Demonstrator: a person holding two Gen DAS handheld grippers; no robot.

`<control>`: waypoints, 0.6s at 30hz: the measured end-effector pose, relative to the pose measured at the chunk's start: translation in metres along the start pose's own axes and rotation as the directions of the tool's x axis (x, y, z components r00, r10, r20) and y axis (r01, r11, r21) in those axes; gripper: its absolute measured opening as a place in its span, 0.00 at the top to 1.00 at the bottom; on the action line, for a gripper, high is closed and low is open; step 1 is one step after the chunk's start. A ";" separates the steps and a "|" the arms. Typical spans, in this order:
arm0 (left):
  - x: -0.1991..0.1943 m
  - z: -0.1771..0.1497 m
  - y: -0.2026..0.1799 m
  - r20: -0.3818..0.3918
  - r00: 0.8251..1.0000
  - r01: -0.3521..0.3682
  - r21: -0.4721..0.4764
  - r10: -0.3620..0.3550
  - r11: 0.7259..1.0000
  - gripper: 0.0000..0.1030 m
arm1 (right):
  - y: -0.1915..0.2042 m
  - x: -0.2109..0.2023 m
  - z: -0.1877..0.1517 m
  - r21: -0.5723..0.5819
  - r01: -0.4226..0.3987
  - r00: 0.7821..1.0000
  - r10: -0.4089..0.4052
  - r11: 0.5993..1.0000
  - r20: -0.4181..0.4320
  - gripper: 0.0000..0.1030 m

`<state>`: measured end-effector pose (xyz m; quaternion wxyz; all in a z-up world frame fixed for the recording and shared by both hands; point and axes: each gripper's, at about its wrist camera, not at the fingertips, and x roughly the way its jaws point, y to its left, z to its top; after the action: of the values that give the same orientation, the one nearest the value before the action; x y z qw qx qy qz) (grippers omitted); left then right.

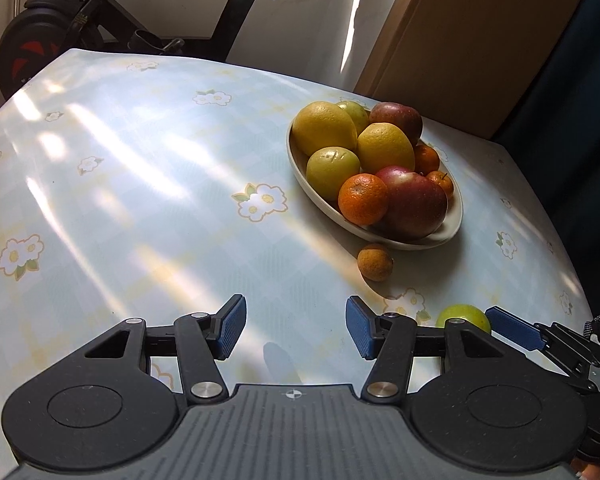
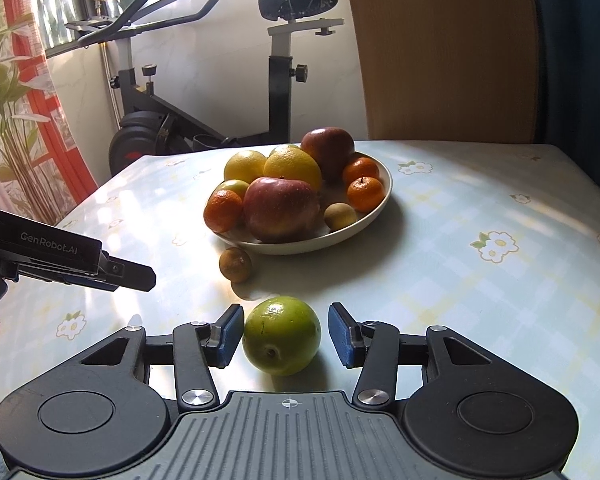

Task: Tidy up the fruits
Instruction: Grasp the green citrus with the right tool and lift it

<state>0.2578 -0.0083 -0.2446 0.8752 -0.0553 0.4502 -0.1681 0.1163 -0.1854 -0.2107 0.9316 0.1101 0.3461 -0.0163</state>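
Left tongs (image 1: 296, 330) hovering released over bare table (image 1: 140, 200), nothing between the pads. Small brown fruit (image 2: 235, 264) sitting on the table just beside the bowl (image 2: 380, 208), which is holding piled oranges, apples and lemons. Green fruit (image 2: 282, 335) resting on the table between the right tongs (image 2: 286, 336), jaws spread; left pad looking close to touching it, right pad standing clear, not gripping.

green fruit (image 1: 464, 316): half hidden behind my left claw's arm
exercise bike (image 1: 60, 32): behind the table (image 1: 140, 200), cut off by the top edge
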 end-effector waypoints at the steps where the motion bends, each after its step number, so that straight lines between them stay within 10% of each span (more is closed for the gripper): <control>1: 0.000 0.000 0.000 -0.003 1.000 -0.001 0.001 0.001 1.000 0.44 | 0.000 0.001 0.000 0.001 -0.005 1.000 0.005 1.000 -0.004 0.58; 18: 0.005 -0.002 -0.003 -0.015 1.000 -0.012 0.017 0.012 1.000 0.44 | -0.002 0.009 -0.006 0.039 -0.060 0.997 0.062 0.997 -0.040 0.58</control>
<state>0.2582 -0.0126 -0.2490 0.8732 -0.0440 0.4558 -0.1669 0.1191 -0.1858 -0.2217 0.9220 0.1386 0.3614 0.0077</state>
